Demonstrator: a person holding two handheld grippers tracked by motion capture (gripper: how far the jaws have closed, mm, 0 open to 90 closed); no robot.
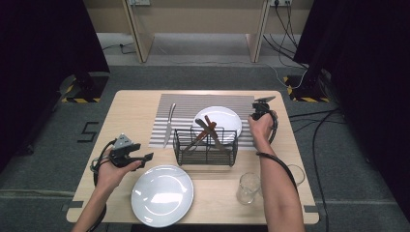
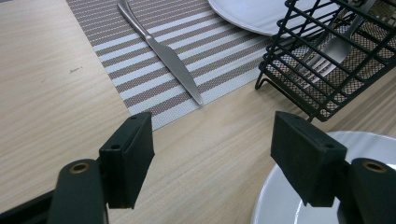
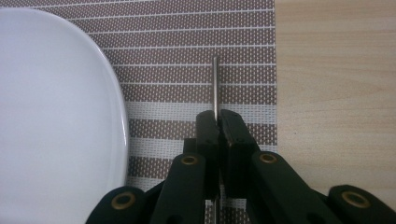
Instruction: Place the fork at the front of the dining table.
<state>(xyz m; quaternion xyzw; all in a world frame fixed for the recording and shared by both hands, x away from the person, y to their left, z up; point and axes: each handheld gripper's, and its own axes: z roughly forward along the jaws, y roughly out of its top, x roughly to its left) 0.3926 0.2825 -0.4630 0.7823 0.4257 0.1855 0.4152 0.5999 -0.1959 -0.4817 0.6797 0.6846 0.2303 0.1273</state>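
My right gripper [image 3: 218, 123] is shut on a thin metal utensil [image 3: 215, 84], seen edge-on over the striped placemat [image 3: 187, 46], just right of the far white plate [image 3: 46, 116]. From above, that gripper [image 1: 259, 112] sits at the mat's right edge, beside the plate [image 1: 225, 118]. My left gripper [image 2: 212, 154] is open with nothing between its jaws, hovering over bare table between a table knife [image 2: 163, 53] and the near white plate [image 2: 285, 205]. In the high view it [image 1: 145, 157] is left of that plate [image 1: 162, 195].
A black wire basket [image 1: 205, 147] with wooden-handled cutlery stands mid-table; a fork [image 2: 334, 46] lies inside it. The knife [image 1: 168, 124] rests on the mat's left side. A glass [image 1: 248, 187] stands near the front edge, and a second glass [image 1: 297, 174] sits behind the right forearm.
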